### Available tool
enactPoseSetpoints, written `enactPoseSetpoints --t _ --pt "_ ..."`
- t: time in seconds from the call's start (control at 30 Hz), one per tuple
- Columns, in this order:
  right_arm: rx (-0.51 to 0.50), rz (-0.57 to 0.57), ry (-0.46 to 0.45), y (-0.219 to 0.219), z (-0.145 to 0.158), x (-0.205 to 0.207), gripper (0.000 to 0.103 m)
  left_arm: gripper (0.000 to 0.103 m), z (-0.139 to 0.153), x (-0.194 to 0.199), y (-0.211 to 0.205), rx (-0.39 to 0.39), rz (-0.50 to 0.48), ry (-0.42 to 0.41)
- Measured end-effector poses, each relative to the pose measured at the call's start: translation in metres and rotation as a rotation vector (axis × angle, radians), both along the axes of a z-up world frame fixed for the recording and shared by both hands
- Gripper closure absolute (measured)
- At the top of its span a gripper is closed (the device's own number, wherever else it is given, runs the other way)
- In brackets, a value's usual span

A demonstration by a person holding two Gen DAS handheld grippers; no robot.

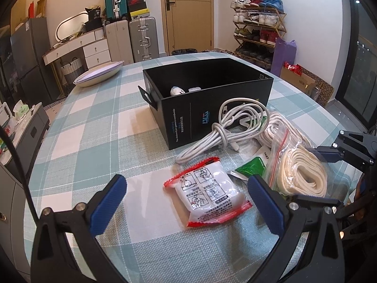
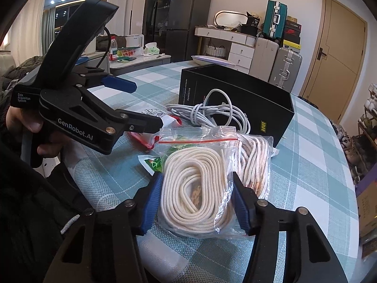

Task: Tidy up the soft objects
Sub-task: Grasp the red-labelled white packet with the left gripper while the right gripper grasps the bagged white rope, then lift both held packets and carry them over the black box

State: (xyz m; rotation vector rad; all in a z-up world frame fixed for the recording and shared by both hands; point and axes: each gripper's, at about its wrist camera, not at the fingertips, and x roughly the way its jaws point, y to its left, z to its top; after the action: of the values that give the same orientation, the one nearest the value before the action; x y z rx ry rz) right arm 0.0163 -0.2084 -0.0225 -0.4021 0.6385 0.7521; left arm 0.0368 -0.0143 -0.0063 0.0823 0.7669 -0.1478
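Two right-gripper (image 2: 196,202) fingers pinching rope bag (image 2: 200,188), long axis pointing away; left gripper (image 1: 186,202) fingers spread.

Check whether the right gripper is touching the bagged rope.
Touching: the right wrist view shows the right gripper with both blue pads pressed against the bagged rope.

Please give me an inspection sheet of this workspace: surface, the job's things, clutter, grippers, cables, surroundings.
Surface: round table under a checked teal and white cloth.
Job's things: zip bag of cream rope; second rope bag behind it; red-edged white packet; green sachet; open black box with small white items inside.
Clutter: shallow oval dish at the far edge.
Grippers: right gripper with pads against both sides of the rope bag; left gripper open around the red-edged packet.
Cables: knotted white cable lying against the box.
Surroundings: suitcases, shoe rack, door.
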Motion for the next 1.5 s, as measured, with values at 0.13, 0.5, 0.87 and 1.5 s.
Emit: enactPoseSetpoints --t 0.13,0.5,0.87,1.5 --pt "0.007 0.009 0.003 0.0 0.0 0.0 0.055 0.0 -0.001 0.001 0.0 -0.003 -0.001 0.008" --pt "0.069 0.019 0.009 -0.006 0.007 0.001 0.058 0.0 -0.006 0.004 0.0 -0.021 -0.01 0.032" --pt "0.151 -0.025 -0.033 -0.019 0.02 0.001 0.058 0.015 -0.016 0.008 -0.002 -0.051 -0.014 0.09" --pt "0.214 -0.092 -0.075 -0.035 0.029 0.006 0.058 0.052 0.002 -0.004 -0.002 -0.054 -0.055 0.03"
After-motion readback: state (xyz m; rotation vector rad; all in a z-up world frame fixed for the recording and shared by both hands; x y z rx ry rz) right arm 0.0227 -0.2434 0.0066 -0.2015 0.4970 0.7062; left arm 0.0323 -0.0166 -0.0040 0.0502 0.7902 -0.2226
